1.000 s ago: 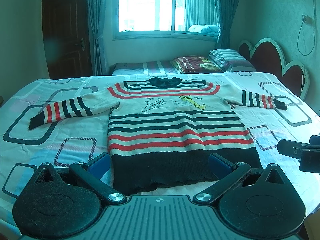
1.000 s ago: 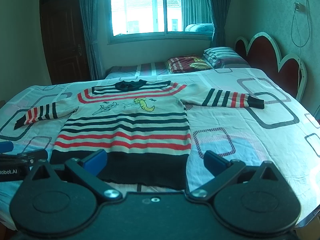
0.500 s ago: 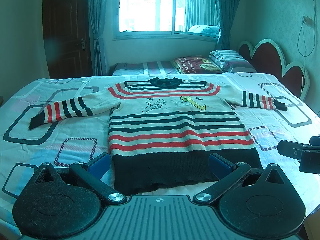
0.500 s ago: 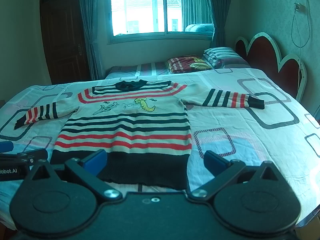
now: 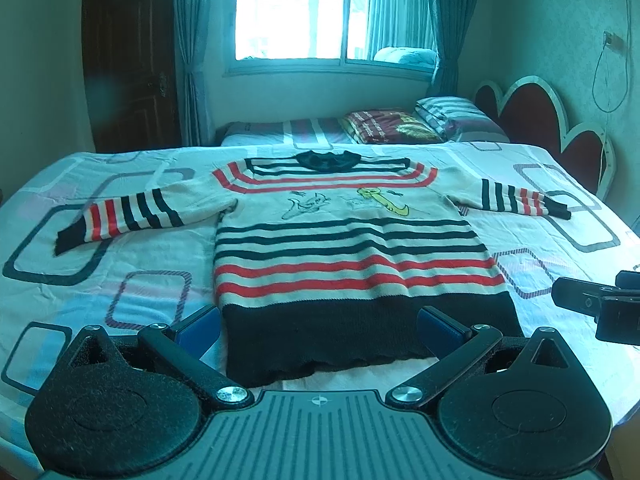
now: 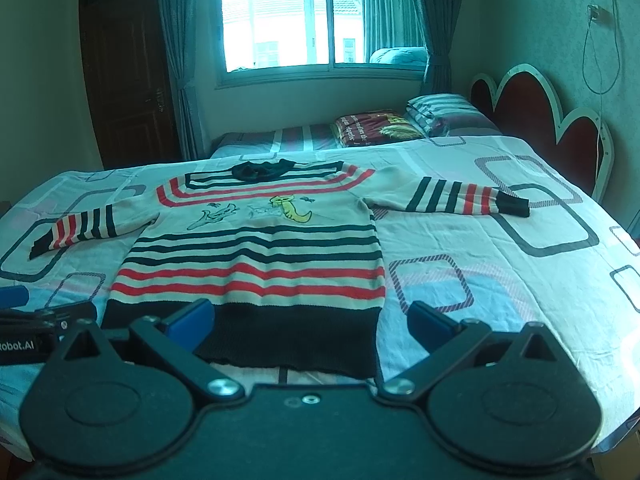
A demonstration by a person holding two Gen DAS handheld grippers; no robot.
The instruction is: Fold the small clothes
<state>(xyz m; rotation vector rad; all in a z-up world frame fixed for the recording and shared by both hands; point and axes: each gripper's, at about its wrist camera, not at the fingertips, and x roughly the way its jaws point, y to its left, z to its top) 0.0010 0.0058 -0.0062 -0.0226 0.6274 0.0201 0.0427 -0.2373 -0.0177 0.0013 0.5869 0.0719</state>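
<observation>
A small cream sweater with black and red stripes, a black hem band and a black collar lies flat on the bed, face up, both sleeves spread sideways. My left gripper hovers open just before the hem, its blue pads apart and holding nothing. My right gripper stands open over the hem's right half, also with nothing between its pads. In the left wrist view the right gripper's fingers show at the right edge; in the right wrist view the left gripper's fingers show at the left edge.
The bed sheet is pale with rounded-rectangle prints. Pillows and a folded blanket lie at the far side below the window. A red scalloped headboard stands on the right, a dark door on the left.
</observation>
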